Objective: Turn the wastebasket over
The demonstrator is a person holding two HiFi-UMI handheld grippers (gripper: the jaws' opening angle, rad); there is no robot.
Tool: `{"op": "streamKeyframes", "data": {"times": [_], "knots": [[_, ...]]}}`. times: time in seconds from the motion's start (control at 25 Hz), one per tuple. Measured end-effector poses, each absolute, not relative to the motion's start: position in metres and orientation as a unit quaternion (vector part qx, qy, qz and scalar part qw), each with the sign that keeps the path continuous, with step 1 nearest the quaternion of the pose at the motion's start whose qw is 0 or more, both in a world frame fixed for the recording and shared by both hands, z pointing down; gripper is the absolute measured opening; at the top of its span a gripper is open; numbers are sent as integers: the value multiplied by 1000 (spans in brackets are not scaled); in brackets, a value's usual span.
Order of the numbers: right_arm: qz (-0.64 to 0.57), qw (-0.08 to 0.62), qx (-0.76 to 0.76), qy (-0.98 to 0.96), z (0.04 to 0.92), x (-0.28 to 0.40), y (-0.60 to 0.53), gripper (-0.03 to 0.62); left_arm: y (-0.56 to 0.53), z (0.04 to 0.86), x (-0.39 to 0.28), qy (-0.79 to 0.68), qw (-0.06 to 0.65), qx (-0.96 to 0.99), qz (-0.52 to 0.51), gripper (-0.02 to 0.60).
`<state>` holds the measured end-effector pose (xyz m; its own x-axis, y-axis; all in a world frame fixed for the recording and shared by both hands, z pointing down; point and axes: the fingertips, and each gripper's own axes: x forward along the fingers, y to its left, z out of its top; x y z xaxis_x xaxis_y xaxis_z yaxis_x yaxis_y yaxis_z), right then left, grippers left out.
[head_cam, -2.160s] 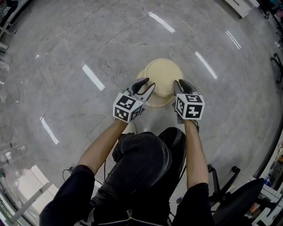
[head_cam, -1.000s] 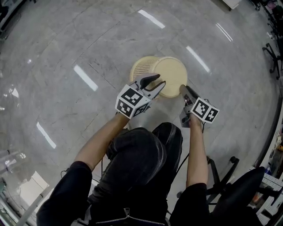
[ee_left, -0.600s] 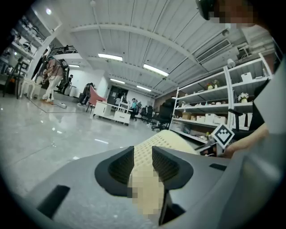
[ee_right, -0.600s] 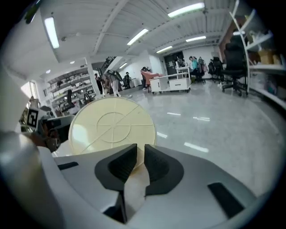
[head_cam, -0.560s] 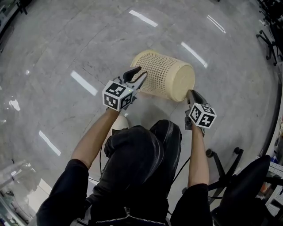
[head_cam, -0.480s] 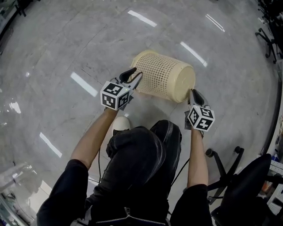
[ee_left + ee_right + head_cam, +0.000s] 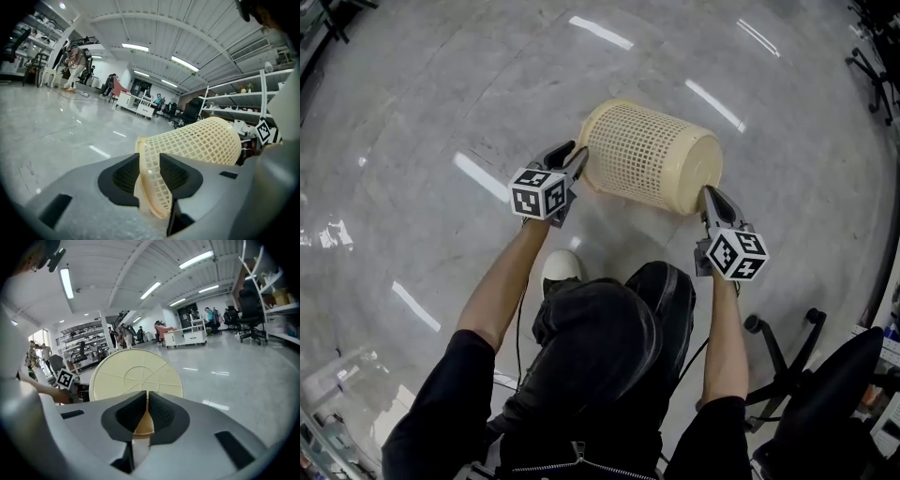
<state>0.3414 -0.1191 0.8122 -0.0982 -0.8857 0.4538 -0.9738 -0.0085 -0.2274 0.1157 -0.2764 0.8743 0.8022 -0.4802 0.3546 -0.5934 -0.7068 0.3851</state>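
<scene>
The cream mesh wastebasket [image 7: 647, 155] lies on its side between my two grippers, open end to the left and solid round base to the right. My left gripper [image 7: 570, 155] is shut on the rim of the open end. In the left gripper view the rim and mesh wall [image 7: 201, 140] fill the space between the left gripper's [image 7: 150, 164] pads. My right gripper [image 7: 710, 195] sits at the lower edge of the base. Its jaws have just been closing. In the right gripper view the right gripper [image 7: 146, 401] pinches a thin cream lip of the base disc [image 7: 136, 373].
The floor is glossy grey stone. The person's shoe [image 7: 560, 267] and knees are just below the basket. A black office chair [image 7: 806, 375] stands at the lower right. Shelving [image 7: 262, 103] and desks stand far off in the room.
The basket stood upside down on the floor with its base up and now lies on its side. The left gripper went left and down with the rim. The right gripper closed at the base edge.
</scene>
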Motion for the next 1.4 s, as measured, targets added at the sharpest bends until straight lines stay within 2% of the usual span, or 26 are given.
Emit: {"op": "streamKeyframes", "data": {"times": [0.12, 0.24, 0.36, 0.44, 0.48, 0.6, 0.76, 1.08, 1.24, 1.4], "knots": [[235, 113, 661, -704, 812, 335, -120, 23, -286, 883, 112, -285, 255, 917, 112, 137], [233, 120, 664, -700, 814, 335, -120, 21, -290, 897, 111, -266, 289, 914, 103, 179], [234, 133, 663, -699, 818, 337, -117, 21, -295, 907, 115, -245, 322, 910, 89, 179], [233, 142, 661, -699, 821, 338, -115, 21, -293, 908, 119, -224, 340, 911, 68, 150], [233, 146, 661, -698, 822, 339, -114, 21, -292, 907, 121, -214, 350, 910, 55, 84], [237, 153, 667, -690, 827, 345, -113, 12, -290, 903, 123, -203, 356, 911, 40, 52], [264, 166, 655, -688, 844, 340, -112, 12, -294, 881, 118, -221, 297, 928, 39, 37], [277, 139, 672, -673, 840, 338, -125, 14, -311, 834, 102, -236, 98, 957, 137, 25], [247, 142, 653, -702, 811, 323, -150, 12, -309, 835, 95, -209, 65, 961, 167, 25], [198, 182, 608, -747, 788, 282, -179, 14, -290, 836, 99, -157, 51, 970, 177, 25]]}}
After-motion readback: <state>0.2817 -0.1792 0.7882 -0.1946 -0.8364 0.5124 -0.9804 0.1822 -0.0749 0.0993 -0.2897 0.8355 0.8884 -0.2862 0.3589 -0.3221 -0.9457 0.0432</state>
